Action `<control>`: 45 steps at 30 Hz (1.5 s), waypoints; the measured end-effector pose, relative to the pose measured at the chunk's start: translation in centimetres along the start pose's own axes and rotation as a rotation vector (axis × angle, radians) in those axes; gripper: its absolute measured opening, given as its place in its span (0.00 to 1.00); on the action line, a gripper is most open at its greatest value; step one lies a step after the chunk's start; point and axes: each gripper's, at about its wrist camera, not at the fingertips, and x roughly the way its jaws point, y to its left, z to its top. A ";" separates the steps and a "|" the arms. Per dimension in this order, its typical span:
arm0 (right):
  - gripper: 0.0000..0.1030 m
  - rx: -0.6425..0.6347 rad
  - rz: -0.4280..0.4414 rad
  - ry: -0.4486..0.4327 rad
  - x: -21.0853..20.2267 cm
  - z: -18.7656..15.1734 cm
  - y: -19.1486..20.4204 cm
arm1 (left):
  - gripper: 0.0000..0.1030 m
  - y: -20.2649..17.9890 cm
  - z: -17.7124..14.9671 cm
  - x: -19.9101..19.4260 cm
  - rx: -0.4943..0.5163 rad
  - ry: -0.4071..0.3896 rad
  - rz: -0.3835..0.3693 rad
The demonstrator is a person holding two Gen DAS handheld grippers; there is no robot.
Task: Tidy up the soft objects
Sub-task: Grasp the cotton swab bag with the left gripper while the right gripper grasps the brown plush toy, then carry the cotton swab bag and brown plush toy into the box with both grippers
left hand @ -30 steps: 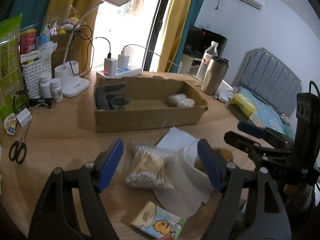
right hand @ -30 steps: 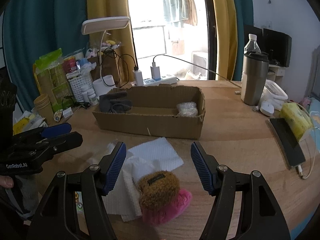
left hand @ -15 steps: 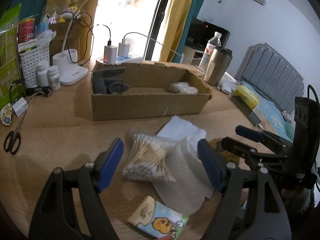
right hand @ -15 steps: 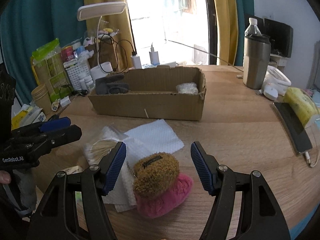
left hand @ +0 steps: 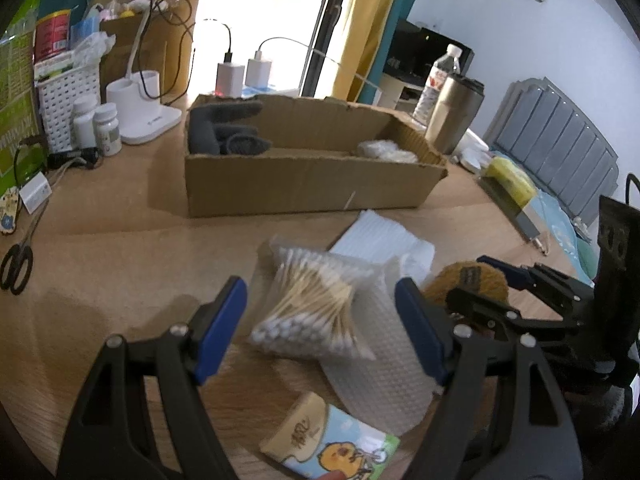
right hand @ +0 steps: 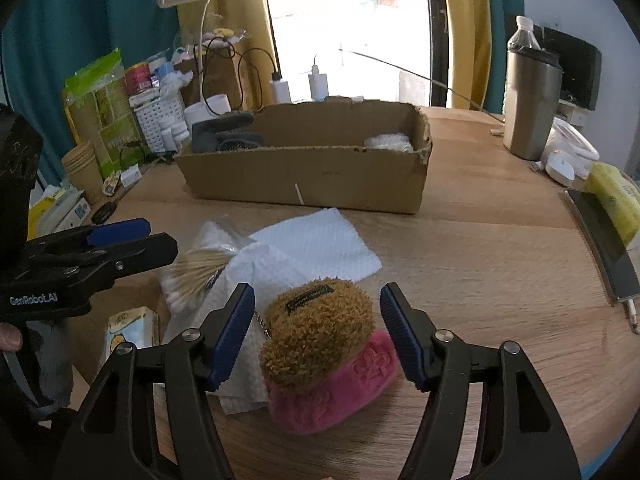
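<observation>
Ahead of me a bright window (right hand: 352, 20) glares between yellow curtains (right hand: 464, 32) and teal ones (right hand: 80, 20); a wooden desk (right hand: 500, 248) lies below, a grey padded headboard (left hand: 560, 144) against the pale wall (left hand: 560, 40).

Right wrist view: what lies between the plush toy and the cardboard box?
In the right wrist view, a white paper towel lies beyond the brown-and-pink plush toy; past it, bare tabletop reaches the cardboard box.

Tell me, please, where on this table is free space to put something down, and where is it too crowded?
Bare wood lies right of the cardboard box, between the white cloth and the phone. Another bare patch lies between the scissors and the cotton swabs. The table's far left edge, around the white basket, is crowded.
</observation>
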 end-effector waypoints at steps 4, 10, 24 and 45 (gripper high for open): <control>0.44 -0.015 -0.002 0.016 0.4 -0.1 0.1 | 0.76 0.2 -0.1 0.8 -0.005 0.020 0.015; 0.39 -0.026 0.003 0.000 0.2 0.1 -0.2 | 0.76 0.4 -0.1 1.9 -0.002 0.051 0.031; 0.38 -0.016 -0.024 -0.063 -1.0 1.9 -1.6 | 0.74 0.6 -0.1 4.1 0.017 0.107 0.051; 0.38 -0.061 -0.012 -0.108 -1.3 5.2 -1.1 | 0.44 -0.5 2.0 1.0 0.064 0.034 -0.013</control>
